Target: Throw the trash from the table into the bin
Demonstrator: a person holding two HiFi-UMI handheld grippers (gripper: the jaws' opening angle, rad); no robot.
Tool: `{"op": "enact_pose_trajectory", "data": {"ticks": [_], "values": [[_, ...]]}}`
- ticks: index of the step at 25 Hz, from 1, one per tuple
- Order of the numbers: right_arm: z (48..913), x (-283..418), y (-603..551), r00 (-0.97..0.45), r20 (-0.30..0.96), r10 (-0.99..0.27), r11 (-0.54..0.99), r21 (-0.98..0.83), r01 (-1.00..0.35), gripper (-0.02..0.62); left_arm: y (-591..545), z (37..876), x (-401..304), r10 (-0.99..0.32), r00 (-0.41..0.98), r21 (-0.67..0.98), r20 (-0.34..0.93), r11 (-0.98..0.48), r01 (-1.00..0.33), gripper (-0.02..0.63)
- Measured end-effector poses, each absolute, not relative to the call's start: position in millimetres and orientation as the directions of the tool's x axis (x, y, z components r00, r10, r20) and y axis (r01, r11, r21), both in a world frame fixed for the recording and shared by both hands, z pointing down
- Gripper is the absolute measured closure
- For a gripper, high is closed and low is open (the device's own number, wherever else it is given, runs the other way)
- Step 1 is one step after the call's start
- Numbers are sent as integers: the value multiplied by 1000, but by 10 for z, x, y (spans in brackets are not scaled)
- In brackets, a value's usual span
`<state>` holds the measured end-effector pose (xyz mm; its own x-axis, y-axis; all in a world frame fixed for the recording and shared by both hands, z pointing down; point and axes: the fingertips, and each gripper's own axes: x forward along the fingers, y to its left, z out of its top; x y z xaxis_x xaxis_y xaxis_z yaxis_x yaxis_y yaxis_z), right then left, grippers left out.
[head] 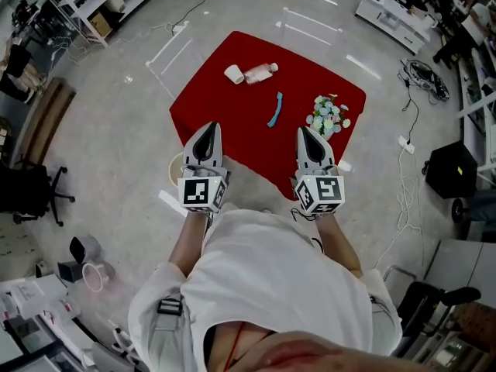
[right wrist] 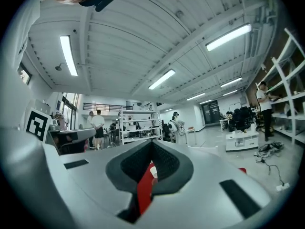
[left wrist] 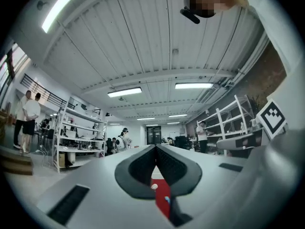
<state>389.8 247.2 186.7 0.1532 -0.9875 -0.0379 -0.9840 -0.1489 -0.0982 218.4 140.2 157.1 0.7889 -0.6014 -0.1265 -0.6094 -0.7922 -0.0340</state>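
Observation:
A table under a red cloth (head: pixel 232 115) stands ahead of me in the head view. On it lie a white cup (head: pixel 233 74), a pinkish bottle (head: pixel 261 72) on its side, a blue strip (head: pixel 275 109) and a bunch of flowers (head: pixel 329 115). My left gripper (head: pixel 207 128) hangs over the table's near left edge, shut and empty. Over the near right edge my right gripper (head: pixel 308 132) is also shut with nothing in it. Both point level: the left gripper (left wrist: pixel 155 149) and right gripper (right wrist: pixel 152 144) views show only slivers of red cloth (left wrist: pixel 162 194) (right wrist: pixel 144 187) below closed jaws.
A round pale bin (head: pixel 176 167) stands on the floor by the table's near left corner. A pink-rimmed container (head: pixel 93 276) sits further left. An office chair (head: pixel 31 192), a black box (head: pixel 452 169) and floor cables (head: pixel 407 192) flank the table. People stand by distant shelves (left wrist: pixel 78 132).

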Motion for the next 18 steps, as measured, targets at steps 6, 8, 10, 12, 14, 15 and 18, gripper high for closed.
{"op": "enact_pose_trajectory", "data": {"ticks": [6,8,10,12,14,15,18], "values": [[2058,4051,2662,222,15,-975,-222,-108,-969,588,1537,1734,2574,-506,857,-39,-94,-859,-511,601],[2084,4071,2664,246,31,-969,-248,-113,-962,589,1531,1756,2616,-476,875,-37,-84,-876,-480,601],[2105,4080,2661,277,48,-960,-280,-119,-952,589,1476,1797,2639,-458,886,-22,-68,-887,-460,601],[2148,4113,2682,308,69,-949,-314,-122,-941,588,1434,1854,2695,-441,896,-9,-53,-897,-442,601],[2218,4162,2678,334,93,-938,-344,-121,-931,589,1374,1939,2780,-426,904,6,-37,-905,-426,601],[2250,4189,2663,347,103,-932,-358,-118,-926,588,1334,1996,2836,-417,909,13,-25,-909,-417,600],[2322,4275,2636,388,133,-912,-403,-116,-908,589,1251,2224,3070,-362,932,43,28,-931,-363,600]]}}
